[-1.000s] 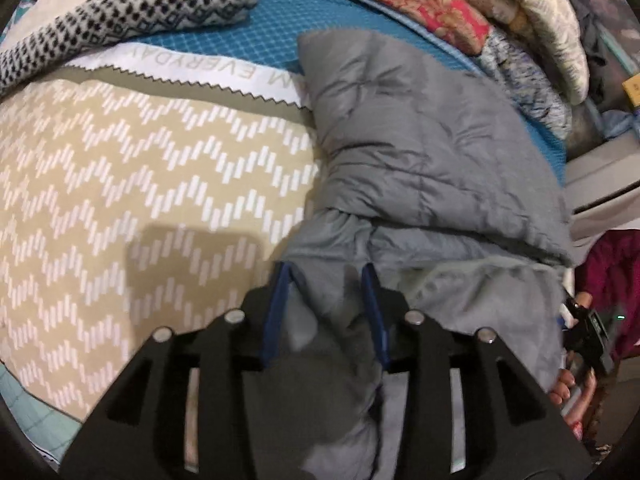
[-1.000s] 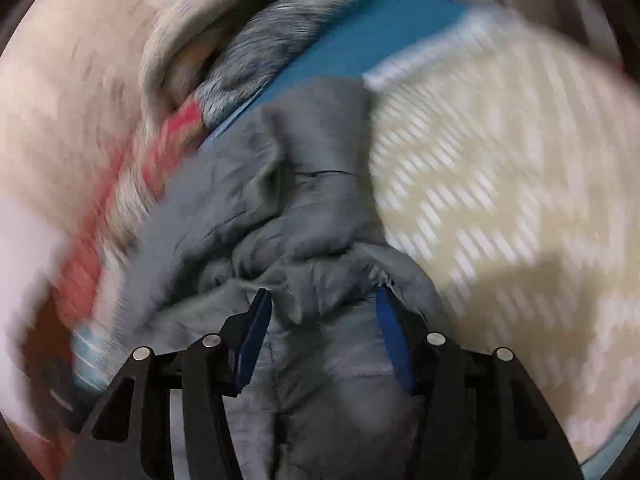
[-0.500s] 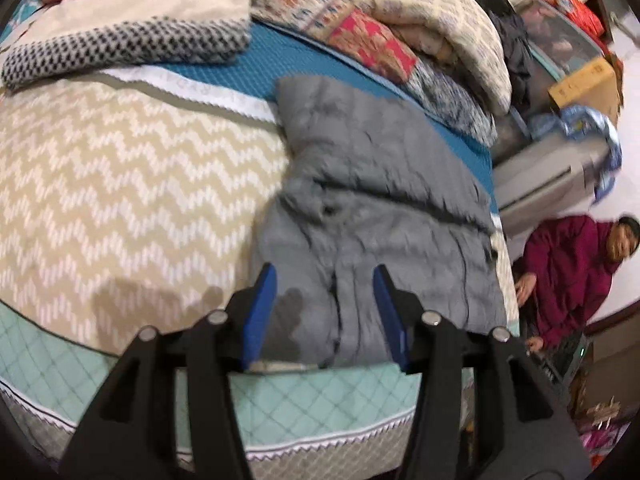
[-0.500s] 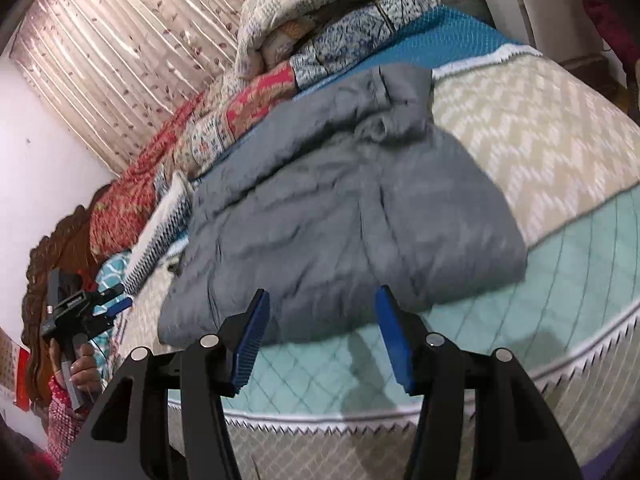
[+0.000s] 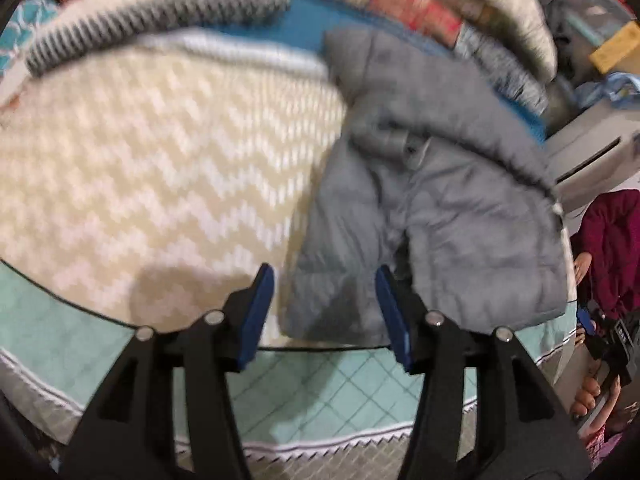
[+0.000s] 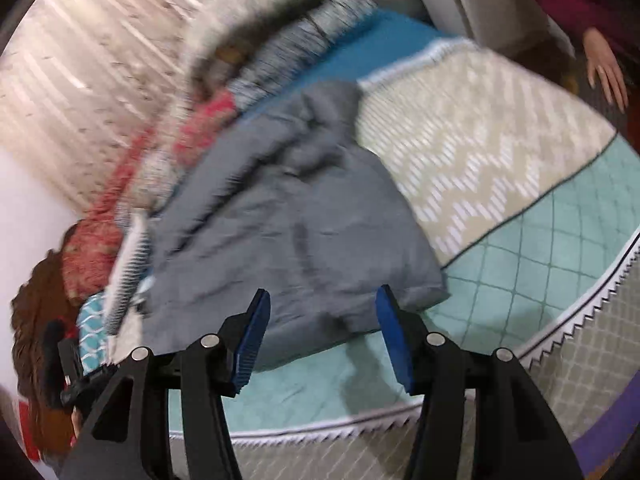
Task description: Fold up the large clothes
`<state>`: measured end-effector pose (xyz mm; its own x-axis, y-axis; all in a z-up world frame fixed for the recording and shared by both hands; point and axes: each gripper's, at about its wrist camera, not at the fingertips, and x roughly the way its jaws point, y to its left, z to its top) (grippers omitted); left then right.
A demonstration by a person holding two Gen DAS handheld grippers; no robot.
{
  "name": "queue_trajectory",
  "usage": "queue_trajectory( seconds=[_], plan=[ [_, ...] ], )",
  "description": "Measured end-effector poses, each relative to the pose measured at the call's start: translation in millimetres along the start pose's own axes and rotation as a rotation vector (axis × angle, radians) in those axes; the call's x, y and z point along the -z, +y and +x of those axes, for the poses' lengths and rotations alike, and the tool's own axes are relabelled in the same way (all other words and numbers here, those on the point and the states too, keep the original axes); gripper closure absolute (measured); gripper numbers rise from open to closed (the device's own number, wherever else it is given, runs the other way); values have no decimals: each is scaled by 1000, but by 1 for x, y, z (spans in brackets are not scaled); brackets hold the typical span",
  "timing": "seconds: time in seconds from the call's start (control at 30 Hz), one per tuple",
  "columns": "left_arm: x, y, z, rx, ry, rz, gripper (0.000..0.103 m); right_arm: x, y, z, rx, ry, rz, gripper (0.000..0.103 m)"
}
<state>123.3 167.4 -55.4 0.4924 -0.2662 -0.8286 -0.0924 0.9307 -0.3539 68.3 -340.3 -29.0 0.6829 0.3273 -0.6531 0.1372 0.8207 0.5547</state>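
Your left gripper (image 5: 325, 312) is spread wide and holds nothing, poised just off the near edge of the grey jacket (image 5: 436, 200). Your right gripper (image 6: 322, 330) is equally wide and empty. The jacket lies folded on the bed (image 6: 520, 264), beside the beige zigzag cover (image 5: 160, 168).

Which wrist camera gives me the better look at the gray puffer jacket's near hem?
The left wrist view: the gray puffer jacket lies front-on, its near hem and centre split visible. The right wrist view shows it obliquely, more blurred, with the hem partly behind a finger.
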Motion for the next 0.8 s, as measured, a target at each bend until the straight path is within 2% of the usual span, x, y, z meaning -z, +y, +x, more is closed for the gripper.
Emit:
queue_trajectory(
  seconds=[0.13,0.27,0.43,0.53,0.63,0.73,0.8],
  plan=[
    [12,9,-37,53,-60,-17,50,19,15,-8,-48,17,-41,51],
    [28,1,-45,65,-60,5,50,37,32,7,-81,79,-65,51],
    [19,-31,-46,78,-62,63,50,27,62,3,-106,85,-130,51],
    [-5,-62,-43,125,-96,110,50,-5,93,10,-105,84,-229,51],
    [-35,-97,-22,210,-104,130,50,-53,126,32,-84,86,-311,51],
    [-62,-132,21,274,-84,147,50,-114,154,75,-80,102,-337,51],
    [-72,-151,55,262,-69,177,50,-164,170,123,-64,125,-342,51]
  ],
)
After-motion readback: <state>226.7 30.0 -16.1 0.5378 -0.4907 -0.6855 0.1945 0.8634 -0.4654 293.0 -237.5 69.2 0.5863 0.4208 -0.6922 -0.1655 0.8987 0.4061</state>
